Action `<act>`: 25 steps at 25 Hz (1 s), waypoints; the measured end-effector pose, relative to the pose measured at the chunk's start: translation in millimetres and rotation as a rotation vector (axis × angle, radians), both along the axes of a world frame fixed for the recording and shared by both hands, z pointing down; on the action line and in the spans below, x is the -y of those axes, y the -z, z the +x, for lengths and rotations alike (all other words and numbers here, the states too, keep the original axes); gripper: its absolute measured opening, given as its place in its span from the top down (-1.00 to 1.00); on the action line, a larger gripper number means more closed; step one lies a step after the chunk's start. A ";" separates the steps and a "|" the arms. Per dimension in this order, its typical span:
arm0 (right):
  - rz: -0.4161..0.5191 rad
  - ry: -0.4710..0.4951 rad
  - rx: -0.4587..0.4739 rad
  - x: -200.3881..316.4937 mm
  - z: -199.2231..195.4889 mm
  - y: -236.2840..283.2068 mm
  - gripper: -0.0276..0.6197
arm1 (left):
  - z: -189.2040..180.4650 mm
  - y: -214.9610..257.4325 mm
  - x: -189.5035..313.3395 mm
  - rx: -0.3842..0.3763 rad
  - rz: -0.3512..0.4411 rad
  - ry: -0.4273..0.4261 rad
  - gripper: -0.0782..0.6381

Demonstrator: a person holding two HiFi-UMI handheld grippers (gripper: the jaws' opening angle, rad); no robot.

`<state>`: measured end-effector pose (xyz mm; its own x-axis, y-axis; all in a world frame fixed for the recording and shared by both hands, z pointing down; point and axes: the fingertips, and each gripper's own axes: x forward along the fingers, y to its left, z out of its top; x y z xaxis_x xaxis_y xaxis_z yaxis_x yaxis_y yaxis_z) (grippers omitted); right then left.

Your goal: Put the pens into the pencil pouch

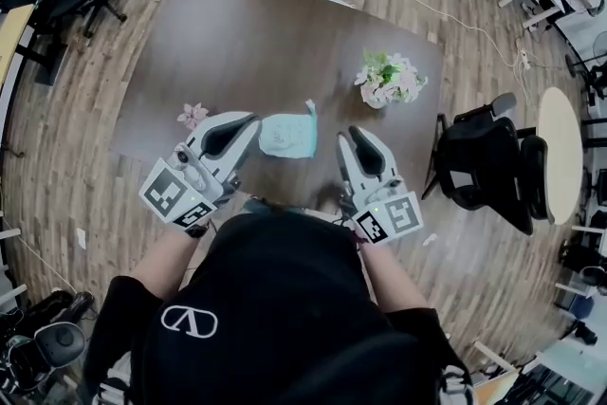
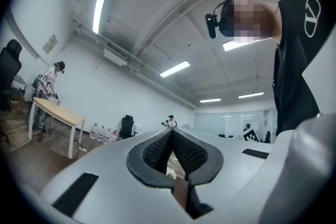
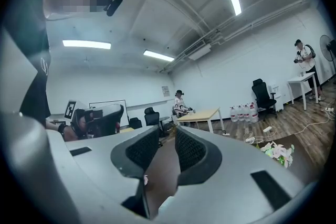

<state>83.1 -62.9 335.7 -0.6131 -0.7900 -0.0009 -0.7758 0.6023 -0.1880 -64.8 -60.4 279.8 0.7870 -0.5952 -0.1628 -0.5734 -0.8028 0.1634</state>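
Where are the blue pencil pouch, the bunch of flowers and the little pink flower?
blue pencil pouch (image 1: 287,136), head view, middle of its fabric body.
bunch of flowers (image 1: 389,77), head view, on the white and green blossoms.
little pink flower (image 1: 193,116), head view, on its petals.

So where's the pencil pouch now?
Head view: the pencil pouch lies at the near edge of the table, between the left gripper and right gripper, left of the potted flowers.

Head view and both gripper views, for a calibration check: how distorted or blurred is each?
Head view: strong fisheye, floorboards bow around the table. Left gripper view: dark round vignette, ceiling lights glare. Right gripper view: same vignette, right tool's body soft.
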 end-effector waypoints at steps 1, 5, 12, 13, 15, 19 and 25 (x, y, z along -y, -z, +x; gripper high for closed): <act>0.009 0.001 -0.002 -1.5 -2.0 2.8 0.62 | -0.2 2.8 -1.5 0.013 0.023 0.012 0.77; 0.034 0.005 -0.019 -7.5 -6.9 10.0 0.63 | 0.5 4.4 -2.6 0.031 0.050 0.037 0.77; 0.058 -0.007 -0.056 -13.3 -1.2 13.3 0.79 | 4.1 -6.3 6.4 0.041 0.026 0.035 0.77; 0.059 -0.008 -0.061 -14.1 -0.2 12.4 0.82 | 5.3 -8.3 7.2 0.043 0.025 0.035 0.77; 0.064 -0.013 -0.070 -15.5 0.4 12.4 0.86 | 6.6 -9.4 7.7 0.045 0.025 0.033 0.77; 0.082 -0.019 -0.093 -17.3 1.6 13.0 0.91 | 10.4 -10.0 6.7 0.055 0.036 0.040 0.77; 0.096 -0.040 -0.099 -14.5 6.5 10.9 0.91 | 11.5 -14.7 8.9 0.060 0.034 0.052 0.77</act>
<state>89.6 -48.4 324.9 -0.5820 -0.8129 -0.0189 -0.8114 0.5822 -0.0526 -53.3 -69.3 294.5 0.7638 -0.6307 -0.1370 -0.6227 -0.7760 0.1003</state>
